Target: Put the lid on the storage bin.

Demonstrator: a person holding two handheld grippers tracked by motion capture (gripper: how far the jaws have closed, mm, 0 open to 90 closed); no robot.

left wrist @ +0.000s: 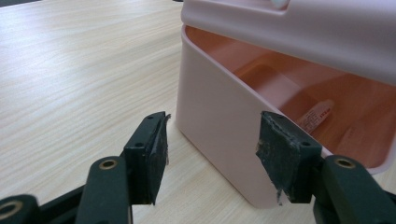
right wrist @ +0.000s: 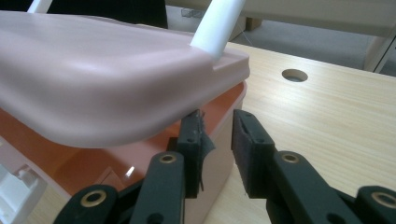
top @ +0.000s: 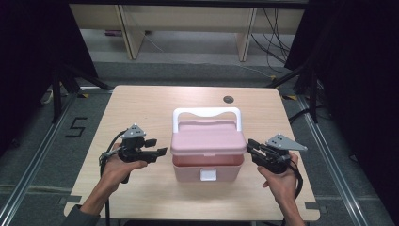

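My left gripper (top: 160, 151) sits just beside the left end of the pink storage box (top: 208, 162), fingers (left wrist: 150, 156) spread with nothing between them. In the left gripper view they straddle the near left corner of the base without touching it, so I'd say this hand is parked there to steady the box if it slides.

The box is in the middle of the counter (top: 141, 108), clasp (top: 208, 175) facing me, white handle (top: 207, 114) flipped up toward the far side. Its long axis runs left to right across the counter, and the lid (right wrist: 93, 88) is tilted up a bit at the front, so there's a gap showing the orange inside.

My right gripper (top: 250, 147) is at the right end, fingers (right wrist: 250, 149) set either side of the base's rim right under the lid's corner. There's a gap, so they're not clamped on anything. My guess is it's there to nudge the lid up from below.
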